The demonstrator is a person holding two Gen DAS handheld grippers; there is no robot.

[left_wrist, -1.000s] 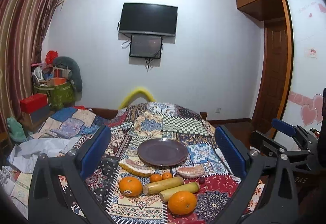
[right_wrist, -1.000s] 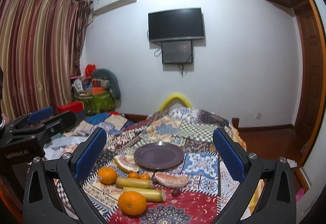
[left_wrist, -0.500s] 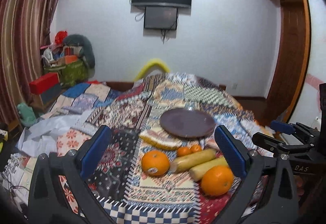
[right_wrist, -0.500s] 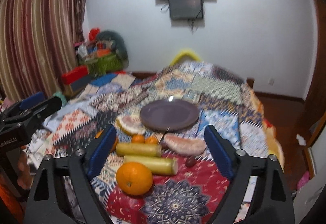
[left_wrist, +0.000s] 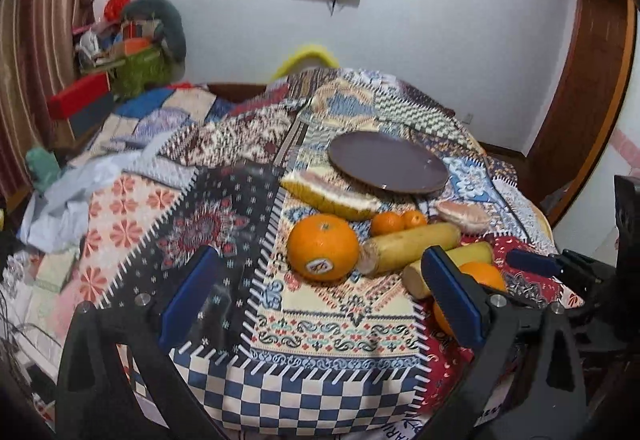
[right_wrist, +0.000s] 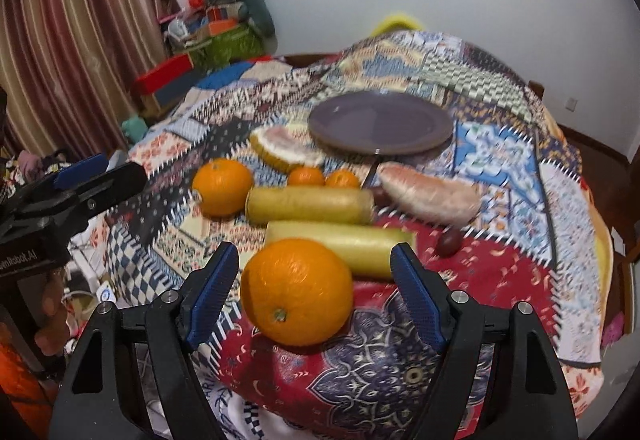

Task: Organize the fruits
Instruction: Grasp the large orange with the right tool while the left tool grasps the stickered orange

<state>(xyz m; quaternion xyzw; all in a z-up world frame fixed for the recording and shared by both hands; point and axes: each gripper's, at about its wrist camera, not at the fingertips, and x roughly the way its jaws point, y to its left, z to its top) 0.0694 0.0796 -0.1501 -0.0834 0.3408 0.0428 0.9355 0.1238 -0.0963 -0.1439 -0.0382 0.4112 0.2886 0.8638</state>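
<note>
Jaws of the right gripper (right_wrist: 312,294) are seen set apart on either side of the near orange (right_wrist: 297,291), and they have just been closing; a gap is left between each blue pad and the peel, so nothing is gripped. Jaws of the left gripper (left_wrist: 320,300) are held wide over bare patchwork cloth (left_wrist: 328,316), with nothing between them. A second orange (left_wrist: 323,247), marked by a sticker, is seen just beyond the left gripper. Two yellowish cylindrical pieces (right_wrist: 310,204) are laid side by side between the oranges; what they are cannot be told. Two small tangerines (right_wrist: 306,176) are placed behind them. A wedge with yellow rind, probably pomelo (right_wrist: 286,148), is found touching the left rim of the empty dark plate (right_wrist: 380,121), and a peeled pinkish segment (right_wrist: 430,193) is laid in front of the plate on the right. A small dark round fruit (right_wrist: 448,242) is seen near that segment. All of the fruit is set on the cloth-covered worktop, outside the plate.
</note>
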